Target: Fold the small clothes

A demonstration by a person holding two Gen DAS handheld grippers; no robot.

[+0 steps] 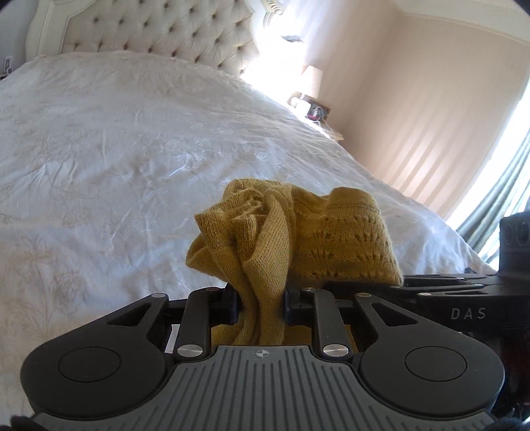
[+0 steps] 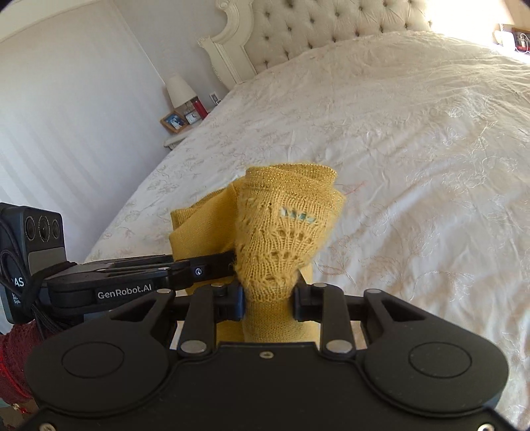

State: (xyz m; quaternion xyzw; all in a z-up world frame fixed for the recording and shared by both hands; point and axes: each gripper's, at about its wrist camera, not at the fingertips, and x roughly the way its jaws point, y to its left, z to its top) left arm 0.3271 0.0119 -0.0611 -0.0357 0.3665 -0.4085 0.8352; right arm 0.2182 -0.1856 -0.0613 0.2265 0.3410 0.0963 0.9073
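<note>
A small mustard-yellow knitted garment [image 1: 298,232] with a lacy pattern is held up above the white bed. My left gripper [image 1: 261,308] is shut on a bunched part of it. My right gripper [image 2: 270,303] is shut on another part of the same garment [image 2: 281,228], close beside the left one. In the left wrist view the right gripper [image 1: 463,298] shows at the right edge. In the right wrist view the left gripper [image 2: 132,278] shows at the left. The rest of the garment hangs below and is hidden.
A white embroidered bedspread [image 1: 116,149] covers the bed under the grippers. A tufted cream headboard [image 1: 149,30] stands at the far end. Nightstands with a lamp [image 2: 179,89] and a lamp [image 1: 311,79] flank the bed. A curtain [image 1: 503,199] hangs at the right.
</note>
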